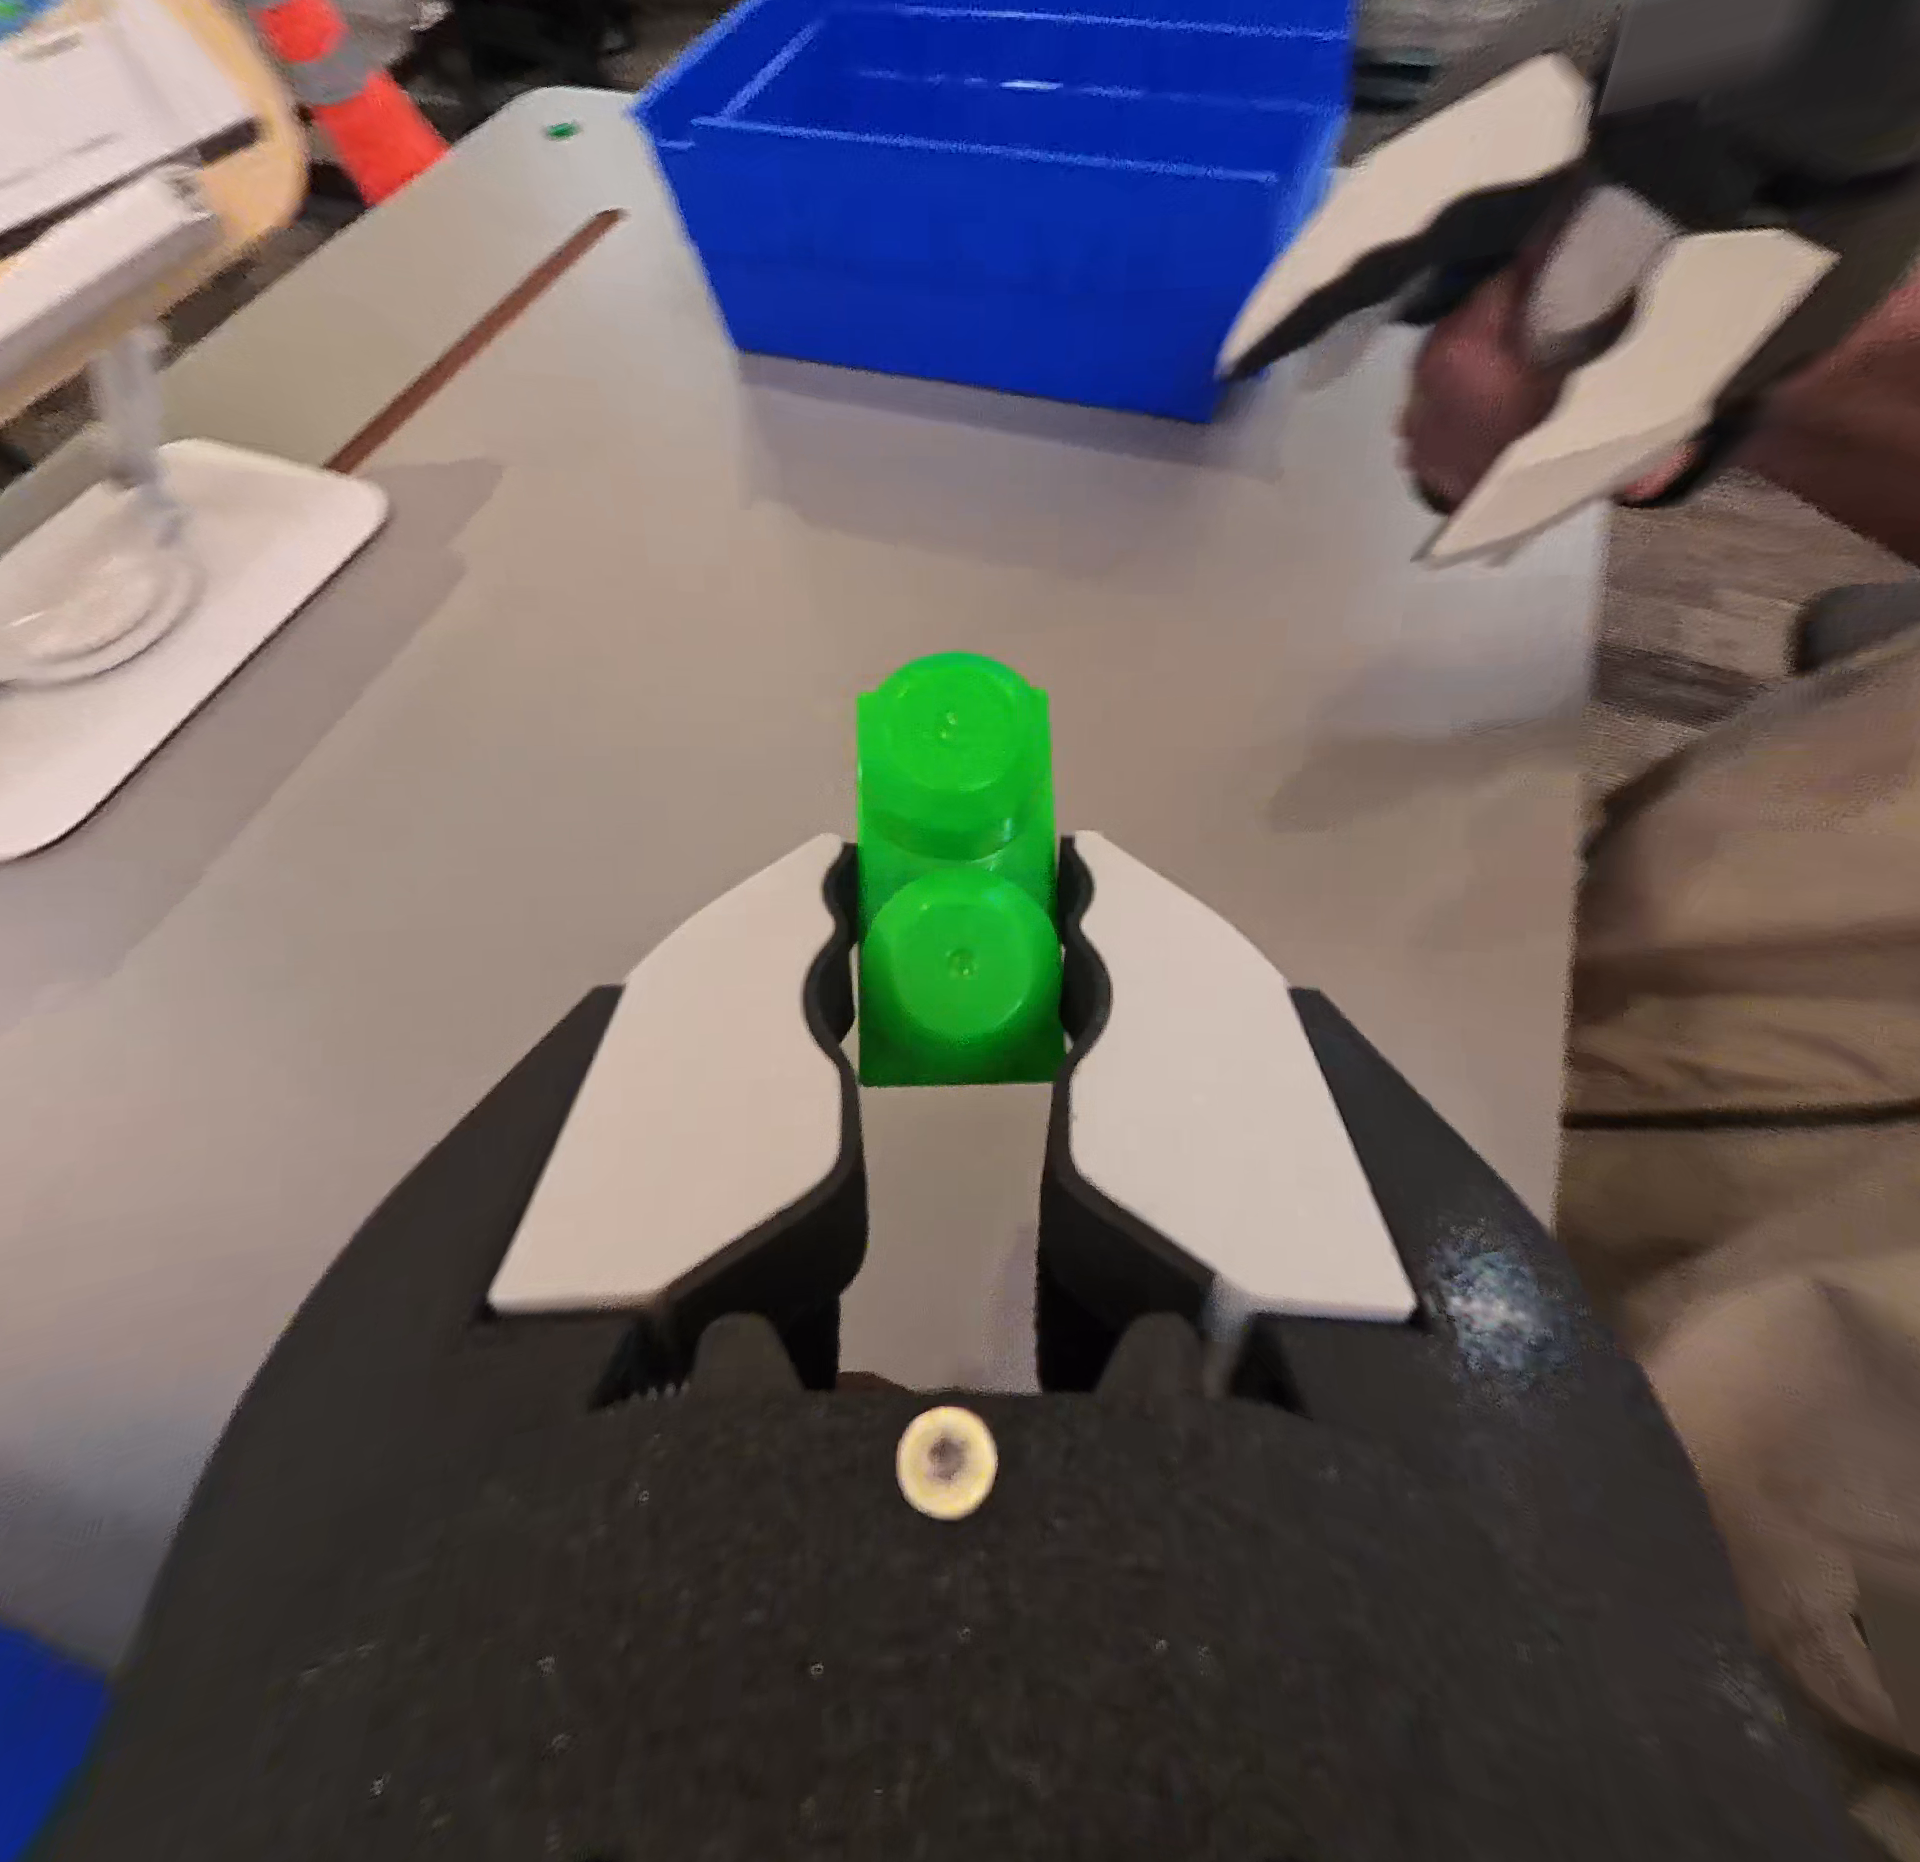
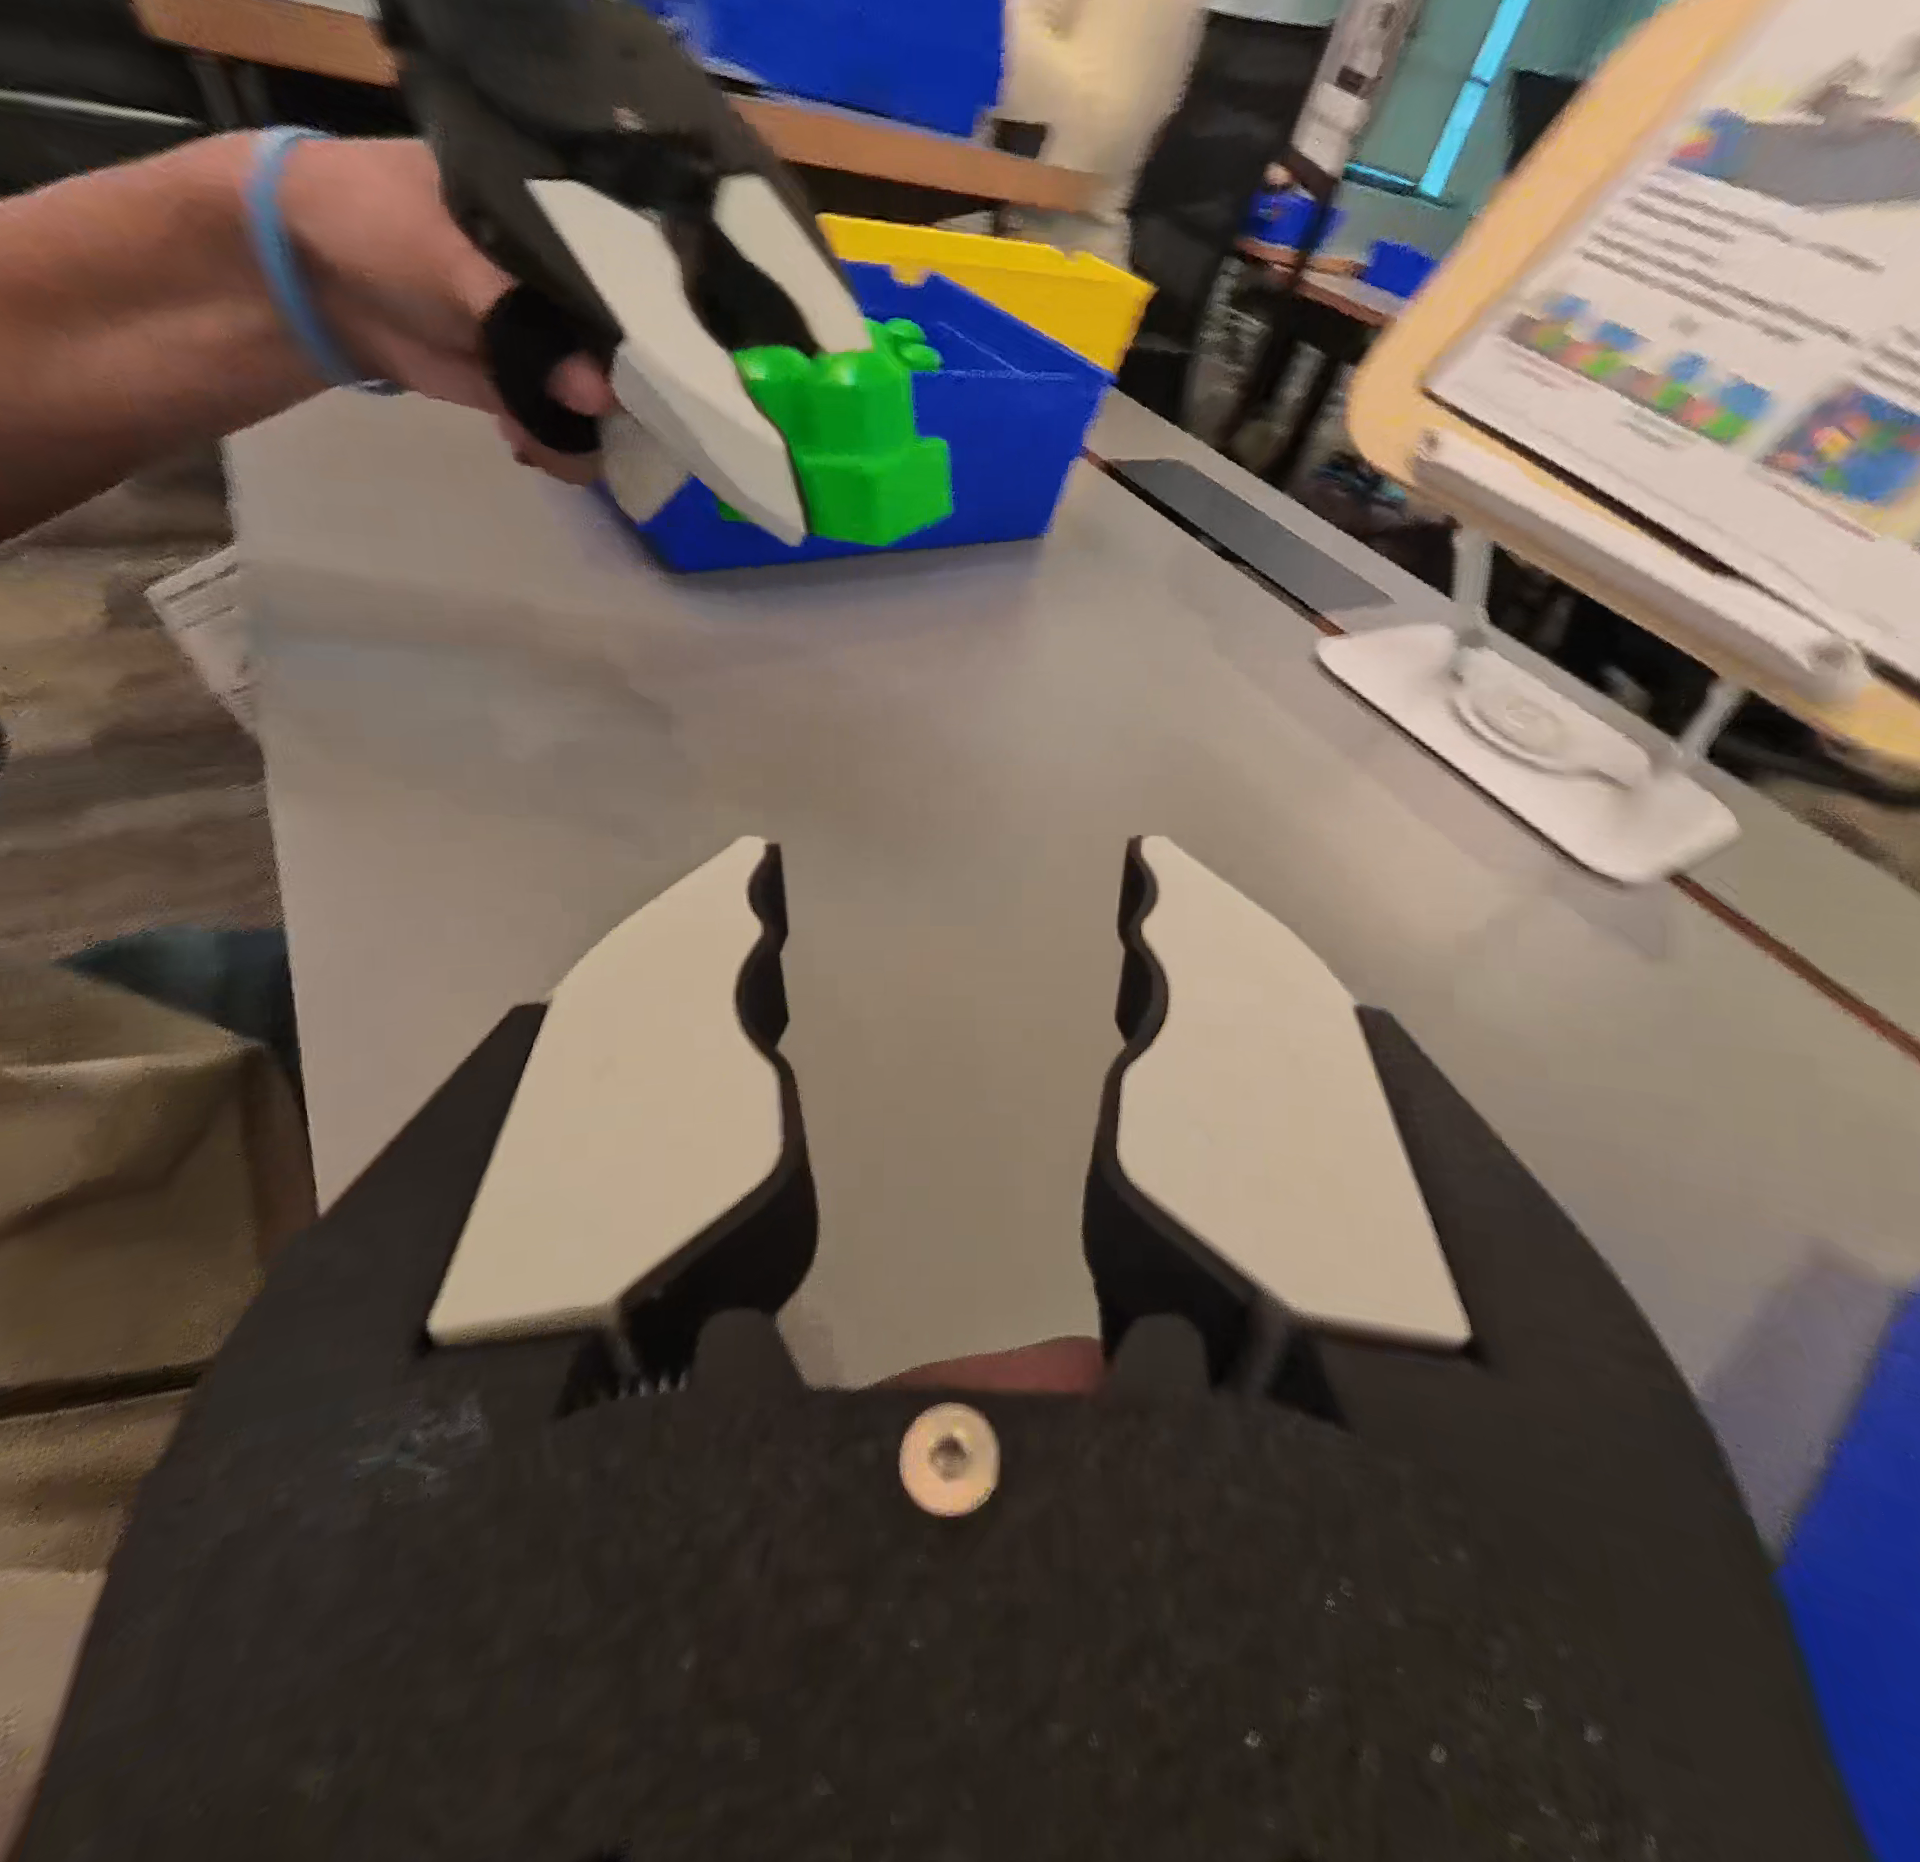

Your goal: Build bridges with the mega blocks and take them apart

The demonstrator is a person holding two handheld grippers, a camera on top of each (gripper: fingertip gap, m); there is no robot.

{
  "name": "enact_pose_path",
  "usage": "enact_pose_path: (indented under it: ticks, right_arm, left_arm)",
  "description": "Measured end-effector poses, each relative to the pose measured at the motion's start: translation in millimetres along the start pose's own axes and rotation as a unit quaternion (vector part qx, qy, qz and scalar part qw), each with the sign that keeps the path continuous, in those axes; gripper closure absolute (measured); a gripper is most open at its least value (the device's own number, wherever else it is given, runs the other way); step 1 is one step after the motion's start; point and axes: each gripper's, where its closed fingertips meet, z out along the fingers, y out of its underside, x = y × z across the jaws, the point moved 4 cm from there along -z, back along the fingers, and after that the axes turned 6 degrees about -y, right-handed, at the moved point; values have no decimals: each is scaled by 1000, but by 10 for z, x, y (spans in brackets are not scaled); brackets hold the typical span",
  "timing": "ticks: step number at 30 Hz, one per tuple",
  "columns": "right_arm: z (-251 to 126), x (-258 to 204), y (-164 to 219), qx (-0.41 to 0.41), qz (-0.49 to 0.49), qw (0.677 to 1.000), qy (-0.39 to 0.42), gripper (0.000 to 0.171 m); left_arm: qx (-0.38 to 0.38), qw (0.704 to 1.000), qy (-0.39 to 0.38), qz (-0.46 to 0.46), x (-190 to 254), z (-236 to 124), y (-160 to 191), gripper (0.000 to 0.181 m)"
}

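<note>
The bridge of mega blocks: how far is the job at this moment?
No bridge stands on the grey table; whether one was built and taken apart already cannot be told. In hand: the left gripper is shut on a bright green plastic two-stud block, held above the table. The right gripper is open and empty. The blue plastic bin sits behind.

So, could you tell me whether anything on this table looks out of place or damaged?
Nothing stands out. The left gripper holds a bright green plastic block squarely above the bare grey table, the right gripper is open and empty, and the blue plastic bin sits upright.
</note>
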Motion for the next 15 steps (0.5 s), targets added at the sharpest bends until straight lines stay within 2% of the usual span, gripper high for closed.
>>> enact_pose_path:
  ticks: [4, 10, 15]
  right_arm:
    - [254, 3, -121, -13, -38, 994, -99, 109]
    - [471, 78, -175, -21, -62, 982, -177, 114]
    - [550, 78, -195, -16, -60, 977, -203, 118]
  left_arm:
    - [4, 995, 90, 50, 171, 54, -105, 146]
    - [-7, 985, 148, 88, 295, 185, -158, 146]
    - [-2, 981, 169, 91, 332, 299, -186, 146]
